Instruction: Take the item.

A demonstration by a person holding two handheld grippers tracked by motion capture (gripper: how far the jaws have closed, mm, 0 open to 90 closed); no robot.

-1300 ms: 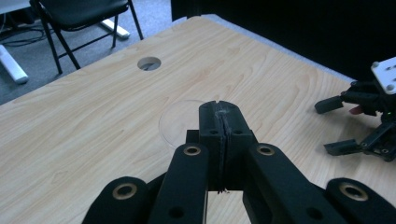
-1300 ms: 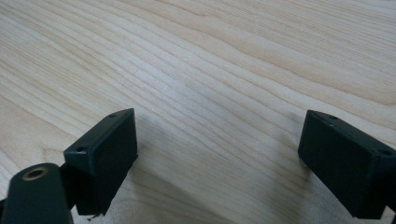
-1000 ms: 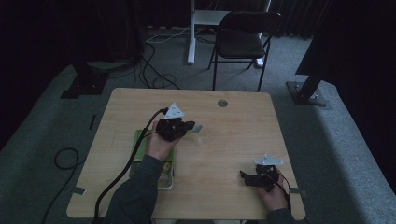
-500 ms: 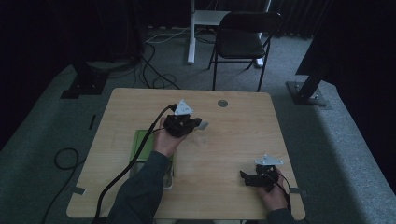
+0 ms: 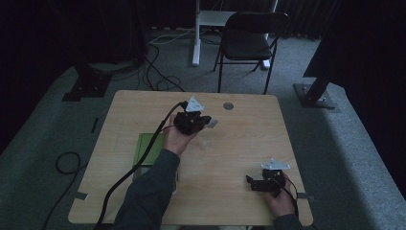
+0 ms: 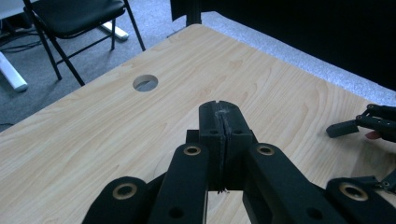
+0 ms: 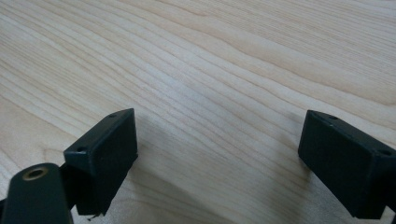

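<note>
You held the left gripper point(image 5: 210, 122) above mid-tabletop point(image 5: 249, 129), fingers clenched (nothing visibly between); the right gripper point(image 5: 250, 181) rested released. The green mat point(image 5: 149, 146) lay beside your forearm. Seemingly mid-reach; next, open over your target.

Pale wood-grain table point(image 5: 249, 143), green mat point(image 5: 148, 146), black left gripper point(image 6: 219, 122) and black chair point(image 5: 249, 43)

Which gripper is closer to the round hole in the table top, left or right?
Left. The left gripper hangs just short of the round hole, on its near left. The right gripper rests far back by the table's near right edge.
</note>
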